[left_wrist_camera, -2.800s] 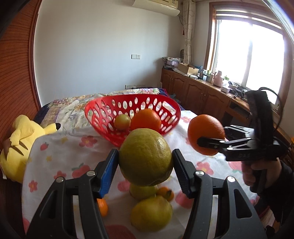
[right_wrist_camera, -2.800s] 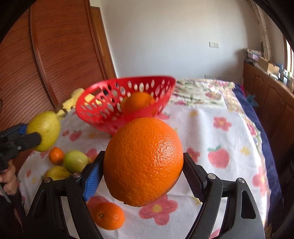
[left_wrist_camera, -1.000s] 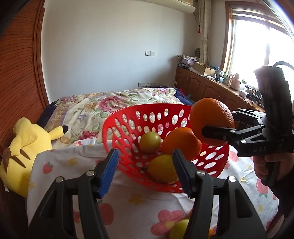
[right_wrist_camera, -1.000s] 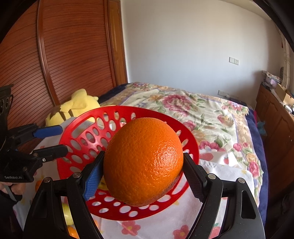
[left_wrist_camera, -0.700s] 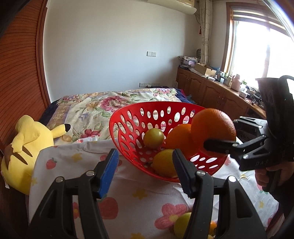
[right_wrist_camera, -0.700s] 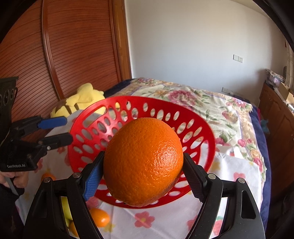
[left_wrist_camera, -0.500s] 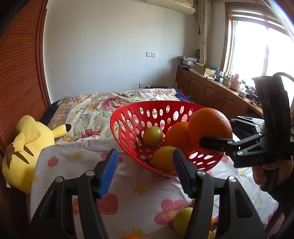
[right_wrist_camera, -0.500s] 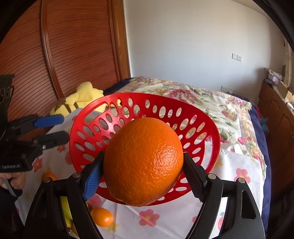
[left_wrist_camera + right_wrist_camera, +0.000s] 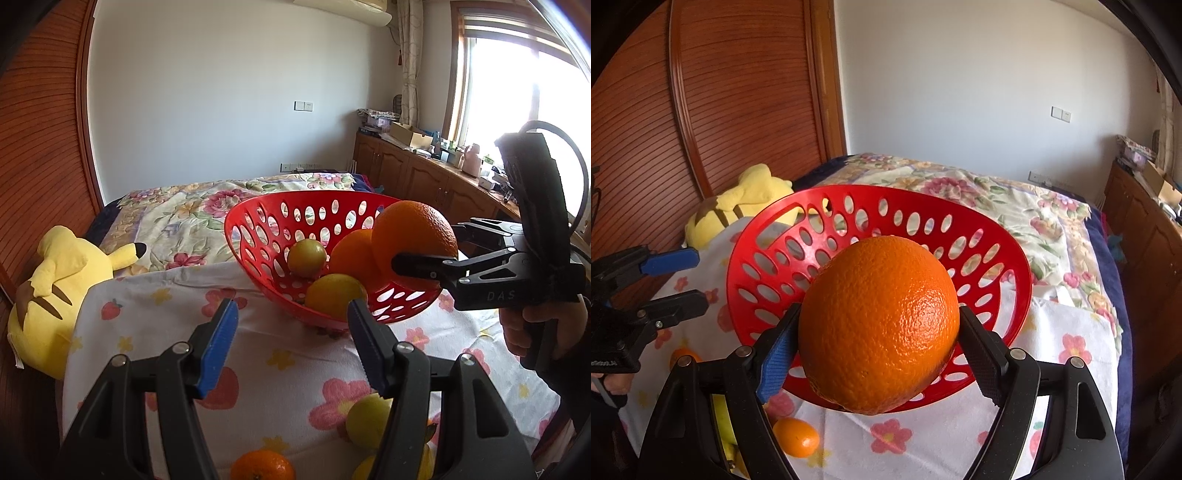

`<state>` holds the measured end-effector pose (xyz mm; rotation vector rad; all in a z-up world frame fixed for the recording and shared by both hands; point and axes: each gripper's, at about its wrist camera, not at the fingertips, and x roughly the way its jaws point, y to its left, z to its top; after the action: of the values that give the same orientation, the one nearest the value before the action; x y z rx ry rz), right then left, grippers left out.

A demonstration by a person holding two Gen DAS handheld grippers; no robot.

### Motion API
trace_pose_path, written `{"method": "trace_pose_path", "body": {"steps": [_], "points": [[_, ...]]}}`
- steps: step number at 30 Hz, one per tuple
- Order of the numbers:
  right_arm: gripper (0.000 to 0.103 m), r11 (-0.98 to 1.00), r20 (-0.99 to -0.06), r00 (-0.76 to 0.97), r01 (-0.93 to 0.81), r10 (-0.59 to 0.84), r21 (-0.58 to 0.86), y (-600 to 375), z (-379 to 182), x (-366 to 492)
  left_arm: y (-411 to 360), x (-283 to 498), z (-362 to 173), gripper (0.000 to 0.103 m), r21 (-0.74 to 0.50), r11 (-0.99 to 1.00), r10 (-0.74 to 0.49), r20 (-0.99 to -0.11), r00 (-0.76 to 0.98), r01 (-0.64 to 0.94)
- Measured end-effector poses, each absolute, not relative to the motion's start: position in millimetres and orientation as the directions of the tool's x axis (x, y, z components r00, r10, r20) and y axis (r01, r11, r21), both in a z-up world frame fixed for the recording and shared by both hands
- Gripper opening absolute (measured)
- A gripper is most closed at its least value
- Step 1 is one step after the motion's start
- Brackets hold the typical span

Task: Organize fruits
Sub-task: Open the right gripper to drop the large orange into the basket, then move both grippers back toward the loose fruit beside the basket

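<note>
My right gripper (image 9: 877,317) is shut on a large orange (image 9: 879,332), which hangs over the near rim of the red perforated basket (image 9: 849,192) and hides its contents in the right wrist view. In the left wrist view the same large orange (image 9: 406,229) sits in the right gripper (image 9: 428,245) above the basket's right side. The basket (image 9: 255,236) holds a greenish fruit (image 9: 306,256), an orange (image 9: 349,254) and a yellow lemon (image 9: 332,295). My left gripper (image 9: 291,332) is open and empty, just short of the basket; it shows as the left gripper (image 9: 696,277) at the left edge.
Loose fruit lies on the flowered cloth (image 9: 288,362) near me: a greenish one (image 9: 369,417), a small orange (image 9: 262,465) and a small orange (image 9: 796,437). A yellow plush toy (image 9: 55,280) lies left of the cloth. A person's hand (image 9: 543,328) grips the right tool.
The left gripper, which held a greenish fruit earlier, is empty and has drawn back from the basket. The right gripper has brought the large orange over the basket and slightly lower.
</note>
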<state>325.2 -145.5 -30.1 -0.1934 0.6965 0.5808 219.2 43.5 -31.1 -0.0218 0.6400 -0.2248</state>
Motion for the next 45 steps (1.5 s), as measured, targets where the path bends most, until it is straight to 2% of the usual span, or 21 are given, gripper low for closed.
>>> {"method": "trace_pose_path", "body": {"steps": [9,29,45], "points": [[0.082,0.818,-0.606,0.644,-0.575,0.466,0.019,-143.5,-10.6,316.6,43.9,214.0,-32.1,0.062,-0.089,0.977,-0.209,-0.592,0.779,0.194],[0.081,0.825,-0.575,0.656,-0.562,0.489,0.06,-160.9,-0.6,272.0,42.6,175.3,-32.0,0.062,-0.108,0.975,-0.222,-0.58,0.784,0.196],[0.081,0.867,-0.589,0.672,-0.487,0.45,0.106,-191.1,-38.5,196.8,21.0,114.4,-59.3,0.065,-0.096,0.97,-0.235,-0.582,0.779,0.221]]}}
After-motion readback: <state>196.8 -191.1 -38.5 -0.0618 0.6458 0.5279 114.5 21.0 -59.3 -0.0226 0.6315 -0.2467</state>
